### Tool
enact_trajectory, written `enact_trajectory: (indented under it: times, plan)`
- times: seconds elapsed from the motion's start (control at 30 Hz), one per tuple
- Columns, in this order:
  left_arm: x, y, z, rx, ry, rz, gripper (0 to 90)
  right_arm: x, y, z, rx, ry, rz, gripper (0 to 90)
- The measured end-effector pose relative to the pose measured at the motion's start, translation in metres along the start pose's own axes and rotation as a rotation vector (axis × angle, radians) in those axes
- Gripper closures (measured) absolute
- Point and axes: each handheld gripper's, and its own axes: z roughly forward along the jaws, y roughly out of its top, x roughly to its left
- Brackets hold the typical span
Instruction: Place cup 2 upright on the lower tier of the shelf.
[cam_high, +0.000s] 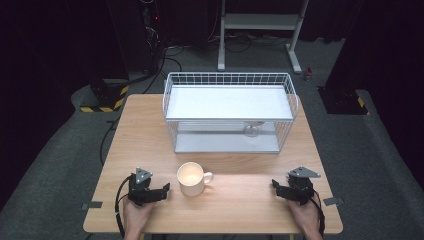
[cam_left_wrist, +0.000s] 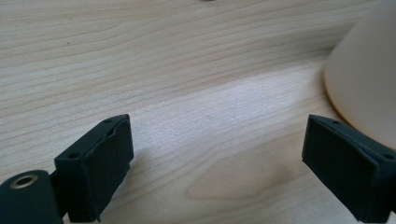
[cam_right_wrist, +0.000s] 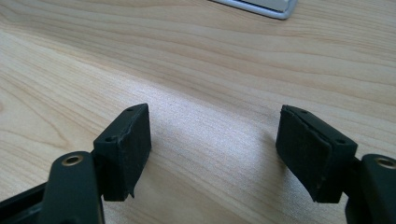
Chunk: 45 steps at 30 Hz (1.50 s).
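A cream mug (cam_high: 192, 178) stands upright near the table's front middle, its handle pointing right. My left gripper (cam_high: 164, 190) rests low over the wood just left of the mug, open, with bare table between its pads. In the left gripper view (cam_left_wrist: 217, 163) the mug's side (cam_left_wrist: 369, 70) rises beyond the right jaw, apart from it. My right gripper (cam_high: 276, 186) sits at the front right of the table, well away from the mug. It is open, and in the right gripper view (cam_right_wrist: 215, 149) there is just wood grain between its jaws.
A white wire two-level rack (cam_high: 230, 112) stands at the back middle of the wooden table (cam_high: 240, 200). A small clear glass thing (cam_high: 251, 131) sits on its lower shelf. A corner of the rack's base (cam_right_wrist: 261, 7) shows ahead of the right gripper.
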Motion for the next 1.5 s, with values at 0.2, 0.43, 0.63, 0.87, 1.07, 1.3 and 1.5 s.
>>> enact_trajectory:
  times: [0.2, 0.43, 0.63, 0.87, 1.07, 1.3, 1.5]
  plan:
    - [-0.006, -0.004, -0.017, -0.037, -0.029, -0.005, 8.5, 0.000, 0.000, 0.000, 0.001, -0.001, 0.002, 25.9]
    - [-0.021, -0.009, -0.026, -0.042, -0.050, 0.016, 7.7, 0.000, 0.000, 0.000, 0.000, -0.001, 0.001, 25.8]
    - [-0.037, -0.008, -0.031, -0.048, -0.073, 0.030, 6.4, 0.000, 0.000, 0.000, 0.000, -0.001, 0.001, 25.9]
    - [-0.052, -0.005, -0.028, -0.044, -0.097, 0.053, 3.8, 0.000, 0.000, 0.000, 0.001, -0.001, 0.002, 25.9]
    - [-0.064, 0.001, -0.022, -0.039, -0.118, 0.061, 1.4, 0.000, 0.000, 0.000, 0.001, -0.001, 0.001, 25.9]
    - [-0.074, 0.009, -0.015, -0.037, -0.128, 0.080, 0.2, 0.000, 0.000, 0.000, 0.001, -0.001, 0.001, 25.8]
    - [-0.082, 0.017, -0.008, -0.034, -0.129, 0.101, 0.1, 0.000, 0.000, 0.000, 0.001, -0.001, 0.002, 25.8]
